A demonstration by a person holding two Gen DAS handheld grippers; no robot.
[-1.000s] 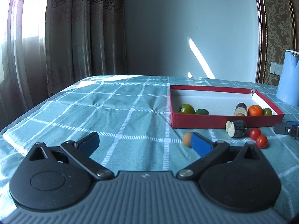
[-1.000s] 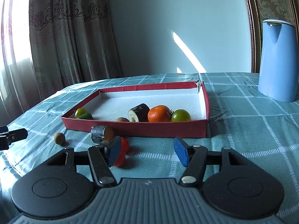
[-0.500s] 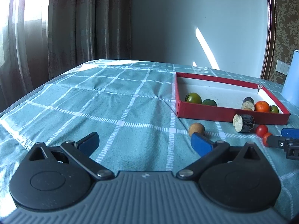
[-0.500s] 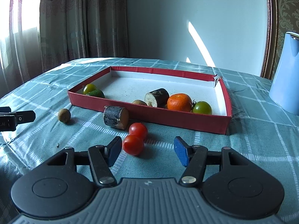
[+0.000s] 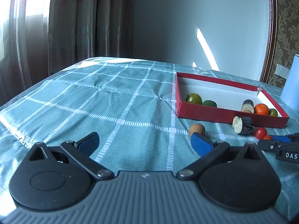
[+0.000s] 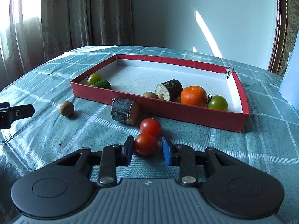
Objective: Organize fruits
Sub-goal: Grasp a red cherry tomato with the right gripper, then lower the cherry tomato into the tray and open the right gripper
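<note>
A red tray [image 6: 168, 110] with a white floor holds two green tomatoes, an orange [image 6: 194, 96], a dark cut piece and a few other fruits. On the checked cloth in front of it lie a dark cut cylinder [image 6: 124, 111], a brown round fruit [image 6: 66, 108] and two red tomatoes. My right gripper [image 6: 146, 149] is closing on the nearer red tomato [image 6: 146, 144], with its pads against the tomato's sides. The other red tomato [image 6: 150, 127] touches it from behind. My left gripper [image 5: 144, 140] stands open over bare cloth, the brown fruit [image 5: 196, 129] just past its right fingertip.
A pale blue kettle [image 6: 291, 80] stands right of the tray. Curtains hang beyond the table's left edge. The left gripper's finger [image 6: 16, 112] shows at the left of the right wrist view, and the right gripper [image 5: 276, 143] at the right of the left wrist view.
My right gripper has moved in on the nearer red tomato and its jaws have narrowed from wide apart to the tomato's sides. The left gripper has barely moved and stays open.
</note>
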